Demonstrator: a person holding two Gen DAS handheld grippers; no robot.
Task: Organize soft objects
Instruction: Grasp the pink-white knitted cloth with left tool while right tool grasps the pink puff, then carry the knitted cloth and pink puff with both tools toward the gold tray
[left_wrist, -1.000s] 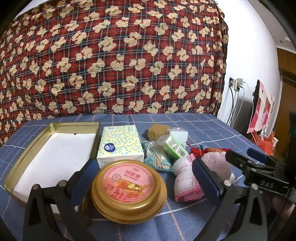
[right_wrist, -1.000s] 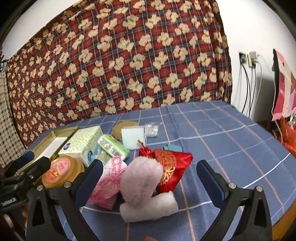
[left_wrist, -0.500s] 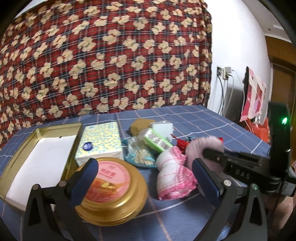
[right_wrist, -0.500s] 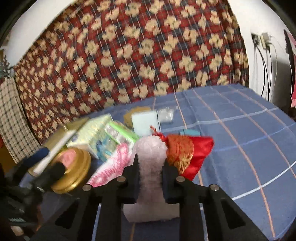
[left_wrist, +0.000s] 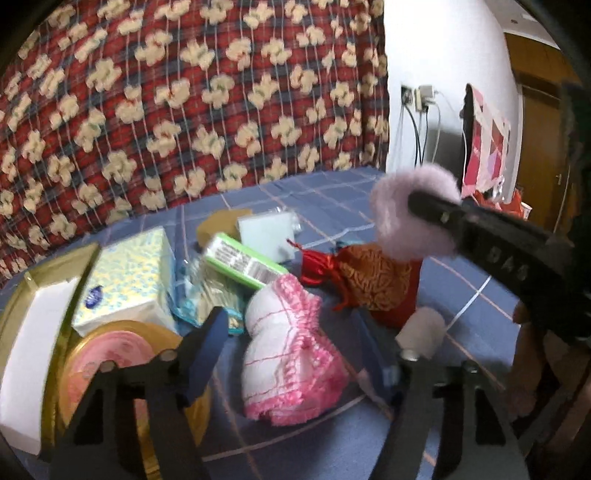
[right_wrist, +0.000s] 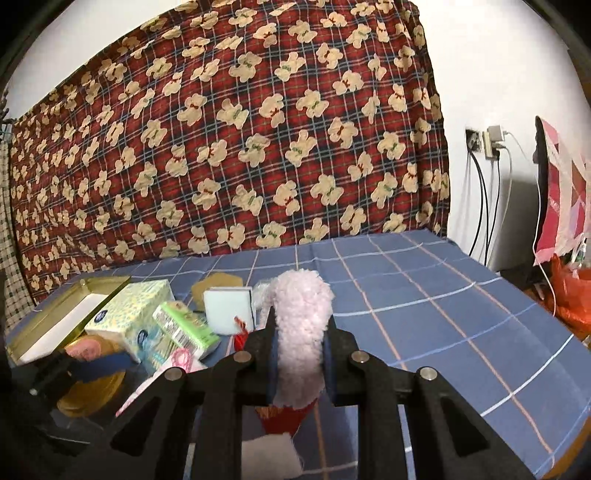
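Left wrist view: left gripper (left_wrist: 291, 347), jaws closing, with the pink-and-white rolled terry cloth (left_wrist: 291, 350) lying between its fingers on the blue checked counter (left_wrist: 325, 199); whether the pads touch the cloth cannot be told. Left of the cloth: round gold tin with pink label (left_wrist: 110, 365), yellow-dotted tissue box (left_wrist: 125, 280), gold rectangular tray with white lining (left_wrist: 22, 332). Behind the cloth: clear bag of cotton swabs (left_wrist: 207, 295), green-and-white packet (left_wrist: 243, 264), pale blue square pad (left_wrist: 266, 232). Right of the cloth: red-and-gold brocade pouch (left_wrist: 369, 280). Right gripper (left_wrist: 436, 214) enters from the right, clenched on the fluffy pale pink sock (left_wrist: 399, 214), lifted above the pouch.

Right wrist view: right gripper (right_wrist: 301, 362) grasping the fluffy pink sock (right_wrist: 301, 317) at mid-length, its top standing upright between the fingers and its white end (right_wrist: 269, 458) hanging below. Red pouch (right_wrist: 284, 419) lies beneath. Tissue box (right_wrist: 133, 314), green packet (right_wrist: 184, 326) and gold tin (right_wrist: 92, 391) sit to the left. Bear-print red plaid cloth (right_wrist: 240, 129) hangs behind.
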